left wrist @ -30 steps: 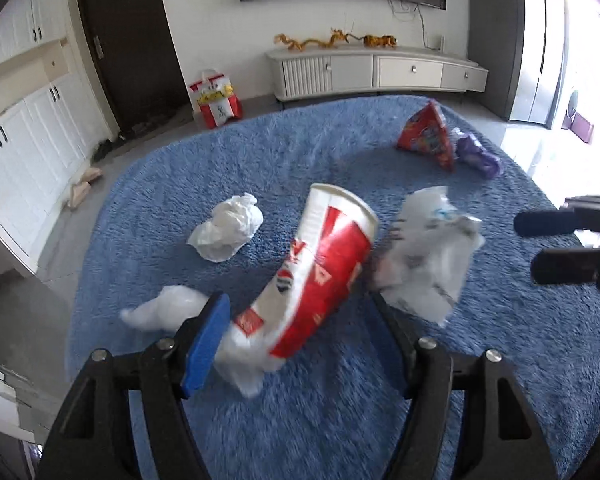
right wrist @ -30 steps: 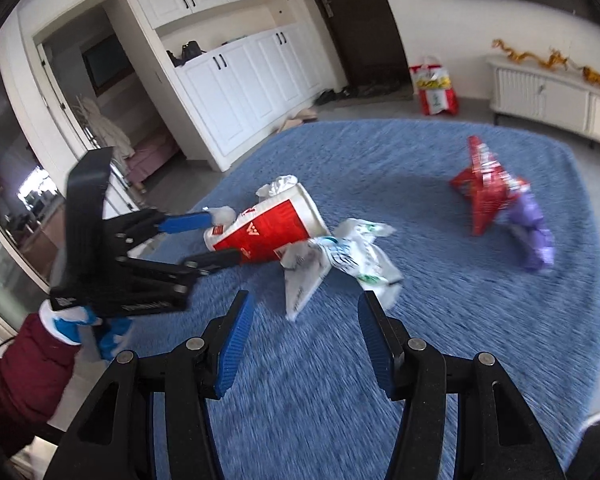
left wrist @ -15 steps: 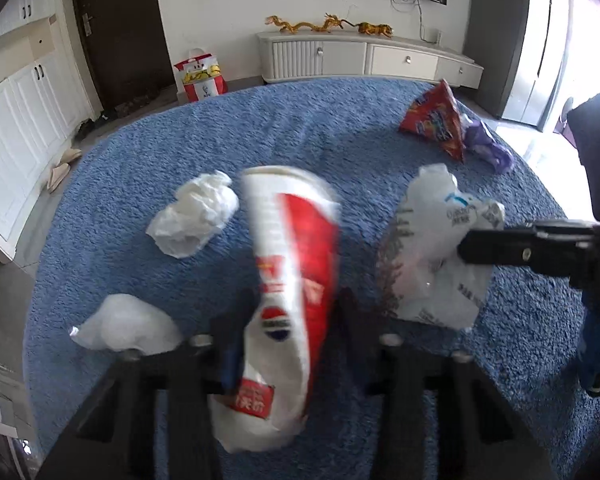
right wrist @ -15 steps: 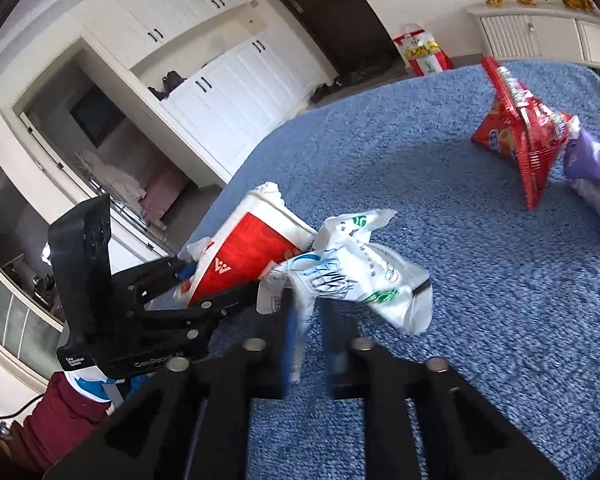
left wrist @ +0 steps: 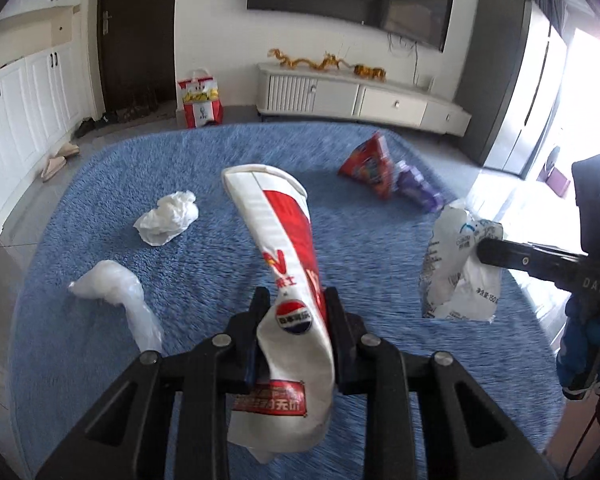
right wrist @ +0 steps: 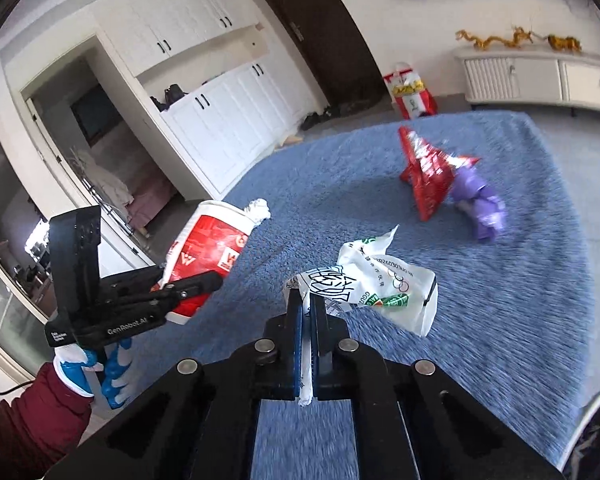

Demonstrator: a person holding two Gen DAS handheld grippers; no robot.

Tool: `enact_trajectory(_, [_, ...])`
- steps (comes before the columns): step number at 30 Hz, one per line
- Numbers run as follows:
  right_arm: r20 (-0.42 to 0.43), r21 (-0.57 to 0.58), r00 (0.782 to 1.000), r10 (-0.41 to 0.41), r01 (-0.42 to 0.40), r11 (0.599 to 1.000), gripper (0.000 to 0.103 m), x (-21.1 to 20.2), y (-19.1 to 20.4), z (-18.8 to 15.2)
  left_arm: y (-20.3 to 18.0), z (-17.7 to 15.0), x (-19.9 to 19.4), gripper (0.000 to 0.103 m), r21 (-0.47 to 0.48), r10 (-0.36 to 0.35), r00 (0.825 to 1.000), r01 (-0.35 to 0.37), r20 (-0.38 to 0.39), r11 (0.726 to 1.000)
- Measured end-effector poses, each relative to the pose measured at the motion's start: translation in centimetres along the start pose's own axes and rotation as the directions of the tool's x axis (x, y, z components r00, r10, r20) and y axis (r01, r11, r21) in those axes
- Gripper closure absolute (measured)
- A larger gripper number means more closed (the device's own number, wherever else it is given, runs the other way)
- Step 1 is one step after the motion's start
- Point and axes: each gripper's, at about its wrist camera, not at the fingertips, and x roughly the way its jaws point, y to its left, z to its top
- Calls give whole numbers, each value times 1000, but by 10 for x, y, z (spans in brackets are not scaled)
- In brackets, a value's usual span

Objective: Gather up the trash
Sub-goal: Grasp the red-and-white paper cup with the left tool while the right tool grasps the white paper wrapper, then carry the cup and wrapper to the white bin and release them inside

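The left gripper (left wrist: 294, 312) has its jaws closing on a crushed red-and-white cup (left wrist: 288, 272) bearing a Pepsi roundel, lifted over the blue rug (left wrist: 220, 248). The right gripper (right wrist: 309, 308) pinches a white wrapper (right wrist: 384, 292) with jaws pressed together. Tissue (left wrist: 168, 218), a red bag (left wrist: 370, 166) and a purple wrapper (left wrist: 418, 190) lie toward the rug's far edge.

Cup (left wrist: 284, 248) left of wrapper (left wrist: 460, 276), both above the rug (left wrist: 220, 160).

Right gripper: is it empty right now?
No. The right gripper is pinched shut on the white printed wrapper, held above the blue rug.
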Motion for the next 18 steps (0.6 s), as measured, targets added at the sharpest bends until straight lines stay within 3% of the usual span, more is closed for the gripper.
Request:
enact_trajectory(9, [74,-99,997,0,8,995,100,-74,27,-17,-45,-18,-62,78,-20,-28,997,30,72,999])
enact_trajectory(18, [184,-122,983,-9,32,992,100,-153,29,-35,-105,-19,-116,78,13,43,988,-46,151,999])
